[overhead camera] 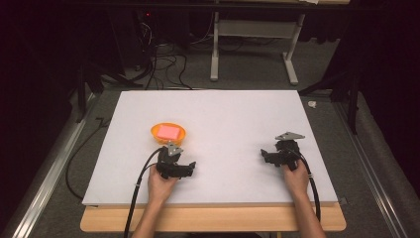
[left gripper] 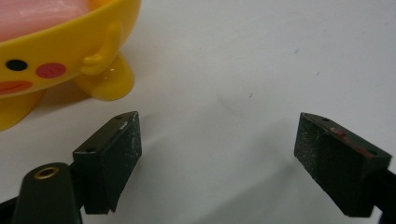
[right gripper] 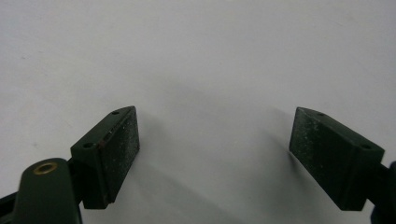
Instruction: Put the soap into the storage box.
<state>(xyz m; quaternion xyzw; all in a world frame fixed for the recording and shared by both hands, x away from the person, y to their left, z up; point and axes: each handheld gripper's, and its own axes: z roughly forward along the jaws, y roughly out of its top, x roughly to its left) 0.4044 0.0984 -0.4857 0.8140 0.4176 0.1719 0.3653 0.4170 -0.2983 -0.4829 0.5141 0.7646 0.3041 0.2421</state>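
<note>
My left claw is resting released on the desk, the yellow bowl sitting just beyond it, up-left of its jaws; my right claw, also released, is lying well apart.

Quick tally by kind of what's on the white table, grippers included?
Yellow bowl: 1
Pink block in the bowl: 1
Grippers: 2, left gripper and right gripper, both with jaws apart
Total: 4
</note>
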